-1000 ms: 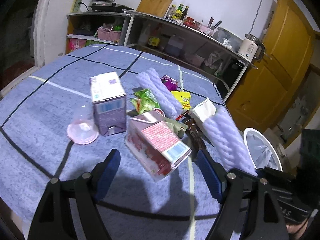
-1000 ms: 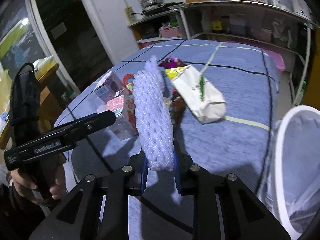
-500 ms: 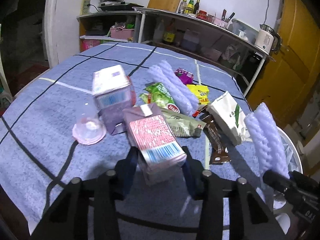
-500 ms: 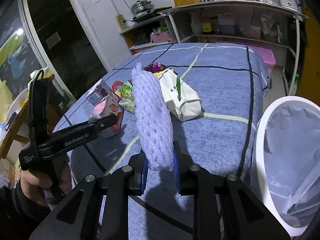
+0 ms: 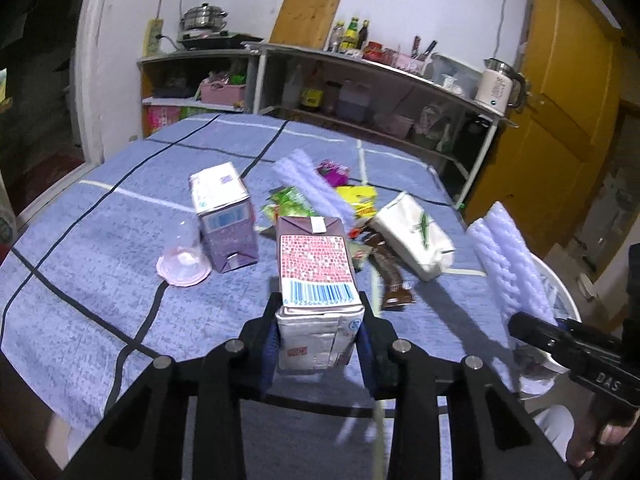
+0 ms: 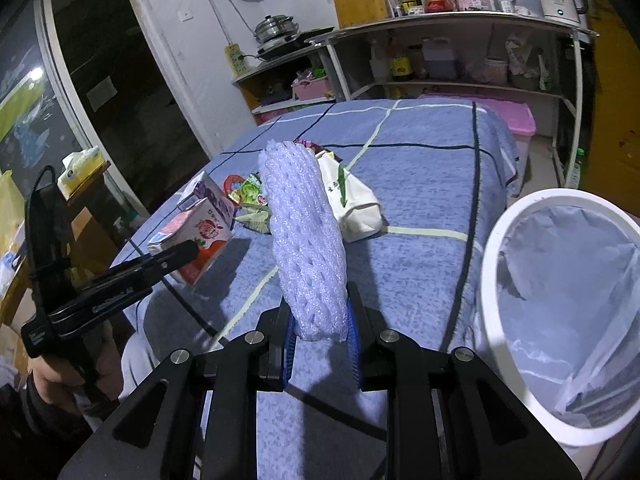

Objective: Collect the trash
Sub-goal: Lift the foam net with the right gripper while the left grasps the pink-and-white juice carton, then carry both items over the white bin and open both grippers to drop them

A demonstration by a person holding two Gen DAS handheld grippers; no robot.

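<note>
My left gripper (image 5: 320, 332) is shut on a pink-and-white drink carton (image 5: 318, 276) and holds it above the blue tablecloth; the carton also shows in the right wrist view (image 6: 196, 236). My right gripper (image 6: 322, 340) is shut on a lilac foam net sleeve (image 6: 304, 236), held up near the table's right edge; the sleeve also shows in the left wrist view (image 5: 508, 264). A white bin with a liner bag (image 6: 560, 304) stands beside the table, right of the right gripper.
On the table lie a purple carton (image 5: 224, 216), a clear pink-rimmed lid (image 5: 184, 264), a second foam sleeve (image 5: 312, 188), a white paper bag (image 5: 412, 232) and several snack wrappers (image 5: 296, 204). Shelves with kitchenware stand behind; a yellow door (image 5: 560, 120) is at right.
My left gripper closed on the pink carton and lifted it off the table. My right gripper carried the foam sleeve rightward, closer to the white bin.
</note>
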